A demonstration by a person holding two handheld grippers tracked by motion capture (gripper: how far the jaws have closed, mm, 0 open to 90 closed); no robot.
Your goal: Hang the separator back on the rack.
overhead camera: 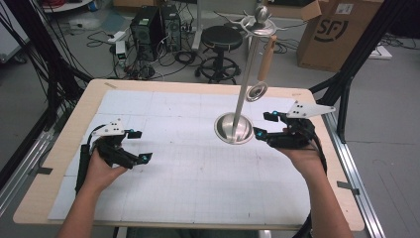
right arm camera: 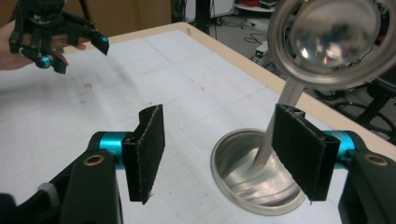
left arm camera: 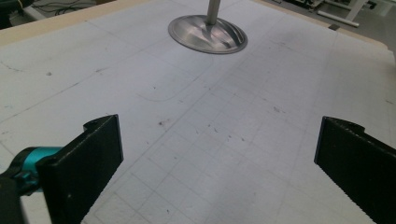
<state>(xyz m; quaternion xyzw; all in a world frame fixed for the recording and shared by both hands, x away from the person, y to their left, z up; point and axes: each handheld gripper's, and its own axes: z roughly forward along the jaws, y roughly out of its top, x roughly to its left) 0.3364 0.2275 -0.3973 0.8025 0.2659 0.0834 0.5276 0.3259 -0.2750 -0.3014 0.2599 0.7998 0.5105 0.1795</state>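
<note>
A metal stand has its round dished base [overhead camera: 234, 129] on the white gridded mat [overhead camera: 198, 173], with a thin pole [overhead camera: 247, 69] rising to hooks at the top. From one hook hangs a utensil with a wooden handle [overhead camera: 266, 59] and a round metal head [overhead camera: 256, 91]. My right gripper [overhead camera: 262, 125] hovers just right of the base, open, with nothing between its pads. In the right gripper view the base [right arm camera: 254, 182] lies just beyond the right gripper [right arm camera: 219, 149], and the utensil's head [right arm camera: 327, 42] hangs above. My left gripper [overhead camera: 141, 145] is open over the mat's left side, holding nothing.
The wooden table's edge [overhead camera: 64, 148] frames the mat. On the floor beyond stand a black stool [overhead camera: 220, 44], computer towers [overhead camera: 148, 29], a cardboard box [overhead camera: 337, 29] and loose cables. In the left gripper view the stand's base [left arm camera: 208, 35] lies far ahead of the left gripper [left arm camera: 217, 158].
</note>
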